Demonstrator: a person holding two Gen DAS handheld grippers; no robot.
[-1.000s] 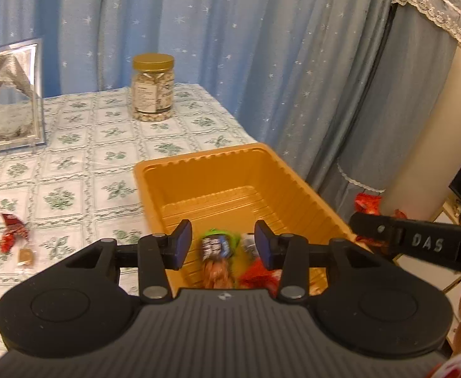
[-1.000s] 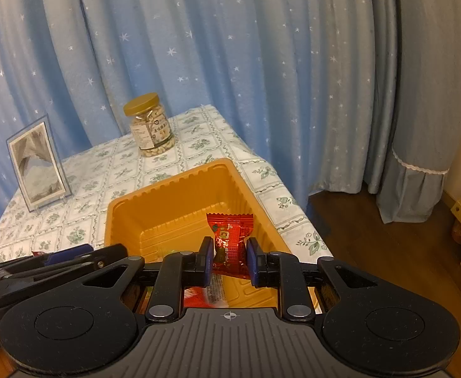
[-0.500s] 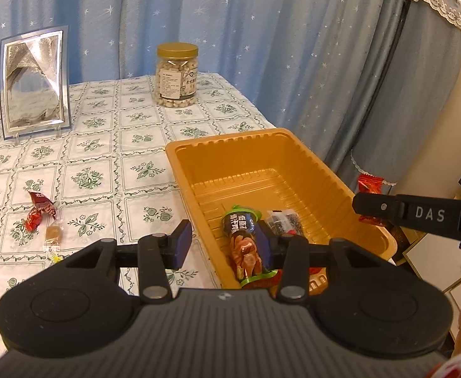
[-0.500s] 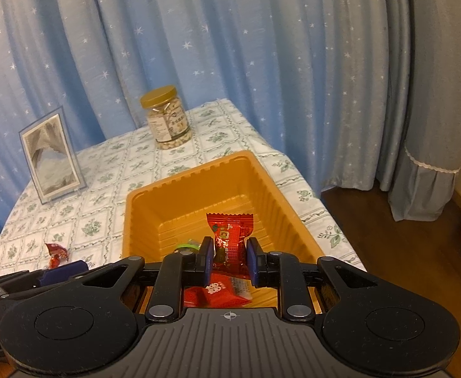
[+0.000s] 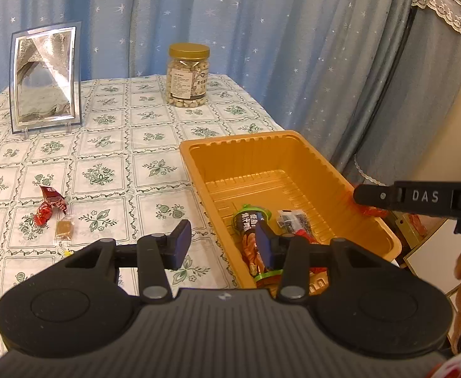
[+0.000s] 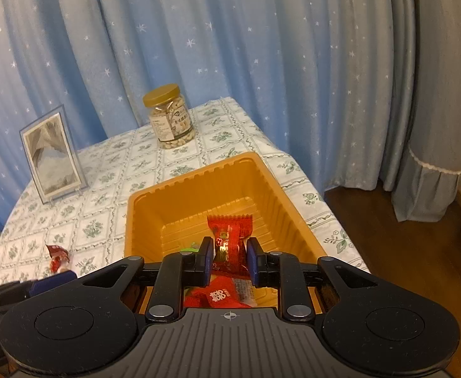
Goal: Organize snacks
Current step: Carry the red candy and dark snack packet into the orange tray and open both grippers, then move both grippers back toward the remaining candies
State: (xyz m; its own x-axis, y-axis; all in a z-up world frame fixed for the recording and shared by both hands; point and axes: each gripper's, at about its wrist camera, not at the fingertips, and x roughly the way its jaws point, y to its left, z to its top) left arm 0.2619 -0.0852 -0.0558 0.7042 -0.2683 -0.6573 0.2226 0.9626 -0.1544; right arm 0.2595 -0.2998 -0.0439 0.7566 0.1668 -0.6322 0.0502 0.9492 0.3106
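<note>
An orange plastic tray (image 5: 261, 145) (image 6: 217, 170) sits at the table's right edge and holds several snack packets, among them a green-and-black one (image 5: 250, 223) and a red one (image 6: 221, 296). My right gripper (image 6: 228, 260) is shut on a red snack packet (image 6: 230, 231) and holds it above the tray's near end. My left gripper (image 5: 221, 242) is open and empty, straddling the tray's left wall. A red wrapped candy (image 5: 49, 206) (image 6: 57, 253) and a small clear-wrapped sweet (image 5: 64, 228) lie on the tablecloth to the left.
A jar of nuts with a gold lid (image 5: 187, 75) (image 6: 170, 116) and a framed picture (image 5: 43, 77) (image 6: 52, 157) stand at the back of the table. Blue star curtains hang behind. The table's right edge drops to a wooden floor (image 6: 413, 252).
My left gripper has pulled back and swung left from over the tray, bringing the loose candies on the cloth into view. My right gripper has risen slightly, still holding the red packet.
</note>
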